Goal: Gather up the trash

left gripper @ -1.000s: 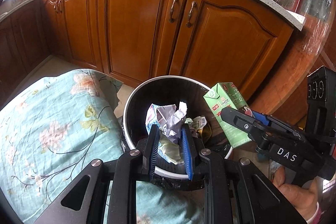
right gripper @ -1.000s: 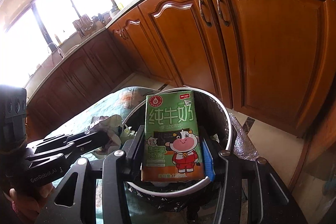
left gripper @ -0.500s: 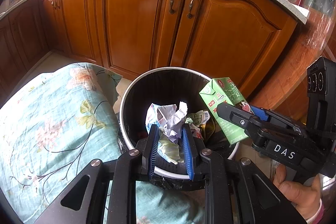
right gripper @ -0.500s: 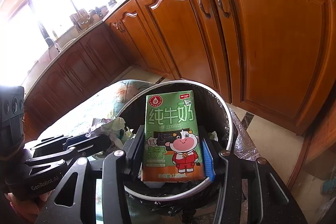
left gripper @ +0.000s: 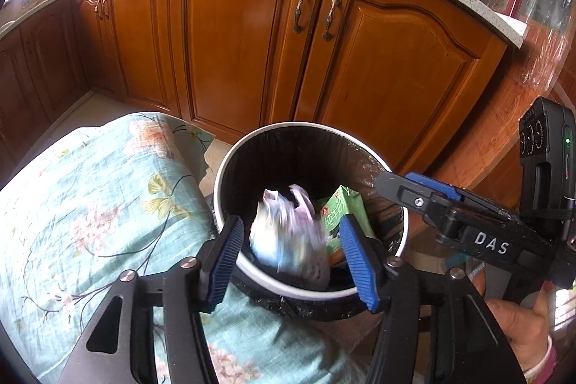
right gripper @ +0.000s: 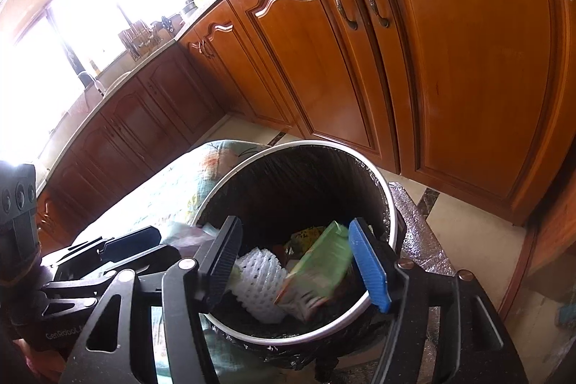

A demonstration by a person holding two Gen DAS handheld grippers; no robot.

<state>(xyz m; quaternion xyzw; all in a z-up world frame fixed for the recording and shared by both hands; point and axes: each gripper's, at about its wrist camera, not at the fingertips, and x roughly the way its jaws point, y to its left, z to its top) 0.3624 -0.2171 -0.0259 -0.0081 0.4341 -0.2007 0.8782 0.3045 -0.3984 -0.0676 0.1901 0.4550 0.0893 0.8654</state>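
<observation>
Both tongs gape over the round black-lined, white-rimmed bin (left gripper: 230, 164), left gripper (left gripper: 291, 254) above crumpled light paper (left gripper: 288, 240), right gripper (right gripper: 295, 261) above the stiff-looking green milk carton (right gripper: 320, 269), blurred, probably falling.

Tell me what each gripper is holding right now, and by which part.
Nothing. The left gripper and right gripper are both open; the crumpled wrapper and milk carton are falling into the trash bin.

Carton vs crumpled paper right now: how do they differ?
The carton is a green box, tilted, dropping between the open right hand-held gripper fingers. The crumpled paper is a white-lilac shapeless wad, blurred, between the open left hand-held gripper fingers. Both are released over the bin.
</observation>
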